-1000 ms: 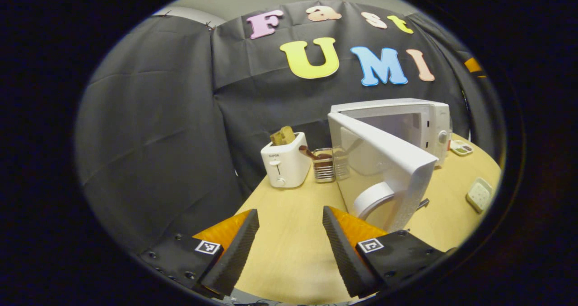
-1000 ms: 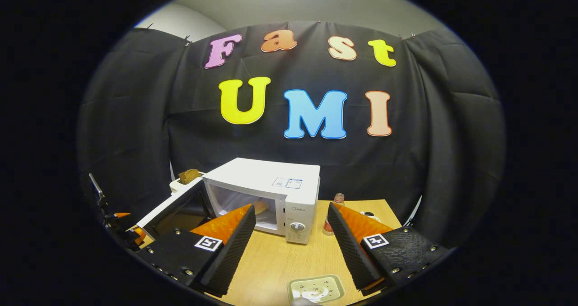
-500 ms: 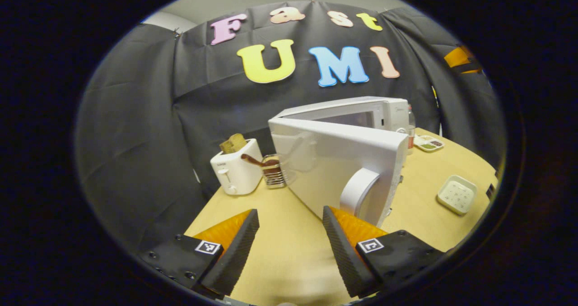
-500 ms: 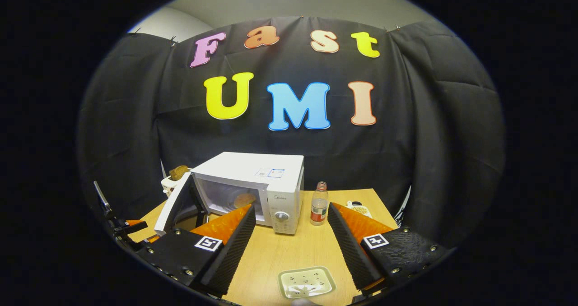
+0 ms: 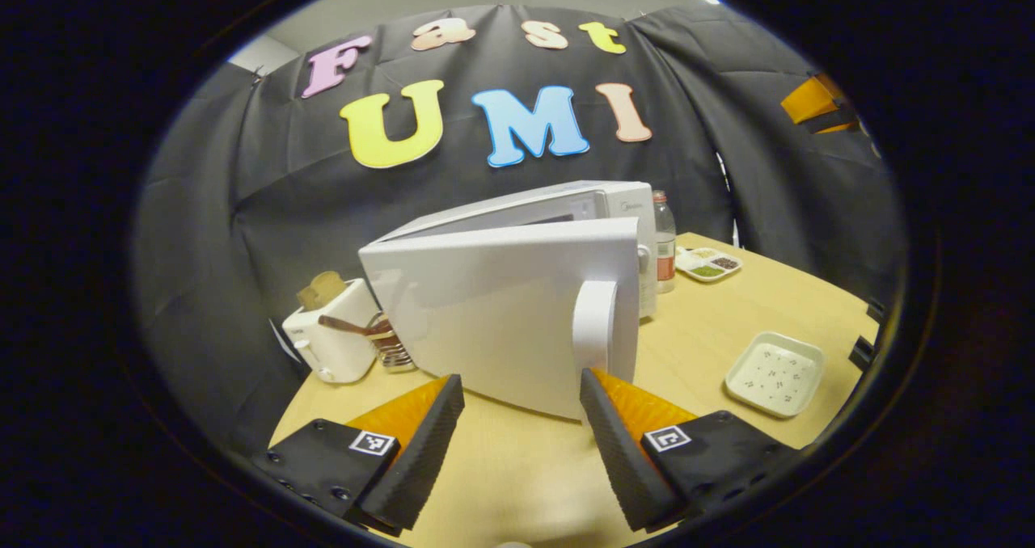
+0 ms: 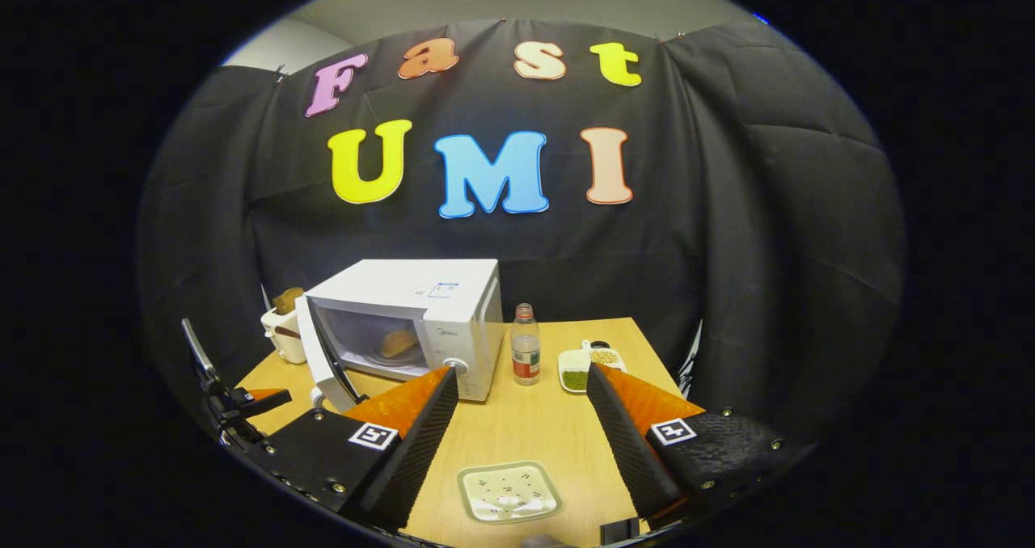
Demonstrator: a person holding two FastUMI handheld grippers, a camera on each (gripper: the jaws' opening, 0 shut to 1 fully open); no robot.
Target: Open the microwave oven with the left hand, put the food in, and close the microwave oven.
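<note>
Left claw (image 5: 517, 435) agape, just before half-open microwave door (image 5: 493, 322).

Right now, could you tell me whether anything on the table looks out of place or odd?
Nothing looks spilled or damaged. The microwave door stands partly open with the food inside, so closing is not yet done. The toaster, bottle and empty white dish sit upright and tidy.

Even, soft overhead light in both views; strong fisheye bending toward the edges; faint sheen on the microwave door (image 5: 493, 322) at centre; focus crisp, no motion blur
</note>
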